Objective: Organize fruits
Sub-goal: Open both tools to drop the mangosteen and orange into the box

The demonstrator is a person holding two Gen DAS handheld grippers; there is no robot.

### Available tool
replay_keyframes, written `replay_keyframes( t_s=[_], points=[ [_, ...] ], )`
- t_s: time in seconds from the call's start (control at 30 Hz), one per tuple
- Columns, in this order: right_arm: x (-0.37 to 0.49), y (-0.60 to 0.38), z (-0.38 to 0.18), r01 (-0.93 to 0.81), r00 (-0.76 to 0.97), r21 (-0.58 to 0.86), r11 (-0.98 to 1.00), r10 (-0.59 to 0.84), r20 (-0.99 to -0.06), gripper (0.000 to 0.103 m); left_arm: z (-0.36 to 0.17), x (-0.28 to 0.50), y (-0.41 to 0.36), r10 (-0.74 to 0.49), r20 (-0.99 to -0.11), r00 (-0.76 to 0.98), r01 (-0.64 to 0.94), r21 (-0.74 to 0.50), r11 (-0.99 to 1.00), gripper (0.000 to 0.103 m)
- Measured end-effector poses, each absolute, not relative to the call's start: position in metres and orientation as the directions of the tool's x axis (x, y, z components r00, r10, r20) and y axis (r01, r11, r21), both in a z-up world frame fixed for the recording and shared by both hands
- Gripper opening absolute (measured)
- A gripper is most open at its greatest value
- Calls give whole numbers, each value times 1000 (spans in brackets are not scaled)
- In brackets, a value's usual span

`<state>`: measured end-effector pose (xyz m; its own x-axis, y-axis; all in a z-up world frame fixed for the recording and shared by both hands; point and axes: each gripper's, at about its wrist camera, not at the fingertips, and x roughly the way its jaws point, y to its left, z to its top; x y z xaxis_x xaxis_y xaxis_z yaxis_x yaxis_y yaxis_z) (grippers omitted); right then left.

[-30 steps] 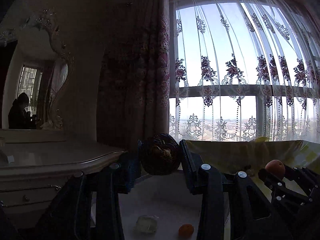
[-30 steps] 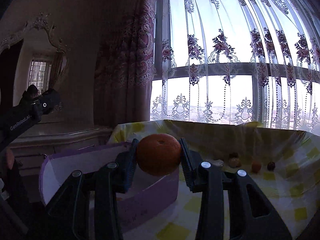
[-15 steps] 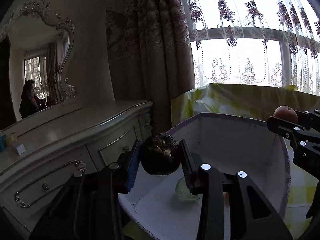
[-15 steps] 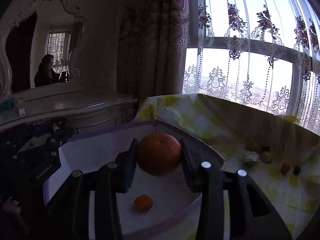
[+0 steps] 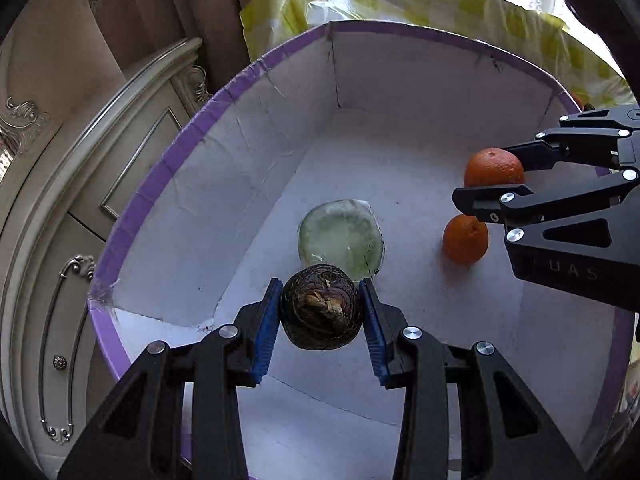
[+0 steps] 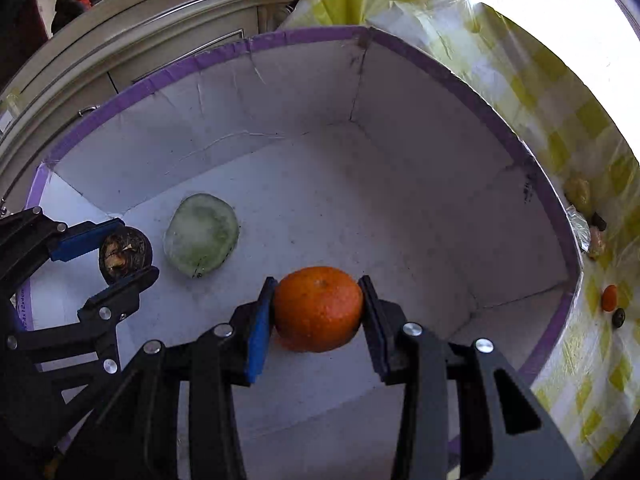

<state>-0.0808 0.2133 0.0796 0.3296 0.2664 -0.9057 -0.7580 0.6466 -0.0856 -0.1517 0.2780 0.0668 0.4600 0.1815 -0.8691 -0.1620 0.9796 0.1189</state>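
Both tongs now lowered over box (image 5: 168,160), left tongs (image 5: 321,312) grasping dark fruit (image 5: 320,312), right tongs (image 6: 318,312) grasping orange (image 6: 318,308)

The left gripper (image 5: 321,312) is a black, angular linkage with triangular cut-outs, silver screw heads at its pivots and ribbed blue pads (image 5: 265,328). The right gripper (image 6: 318,310) matches it, with faint embossed lettering on its side.

Lighting and image quality: daylight, sharp focus.
Blown-out glare at the upper right edge in both views; box interior (image 5: 400,92) evenly lit, soft shadows; strong fisheye bending, dark vignetted corners.
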Motion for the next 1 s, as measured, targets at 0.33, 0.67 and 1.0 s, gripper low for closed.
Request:
replay_keyframes(
  t_s=[0.33, 0.67, 1.0],
  points=[
    [-78, 226, 68, -773, 297, -106, 625, 209, -932, 51, 58, -151, 278, 152, -894, 421, -125, 109, 986, 40],
    [-81, 222, 71, -782, 272, -56, 621, 259, -927, 55, 61, -147, 281, 144, -907, 396, -135, 97, 986, 48],
    [-71, 203, 86, -773, 226, 130, 621, 460, -859, 69, 61, -139, 272, 209, -926, 315, -171, 162, 972, 66]
  ],
)
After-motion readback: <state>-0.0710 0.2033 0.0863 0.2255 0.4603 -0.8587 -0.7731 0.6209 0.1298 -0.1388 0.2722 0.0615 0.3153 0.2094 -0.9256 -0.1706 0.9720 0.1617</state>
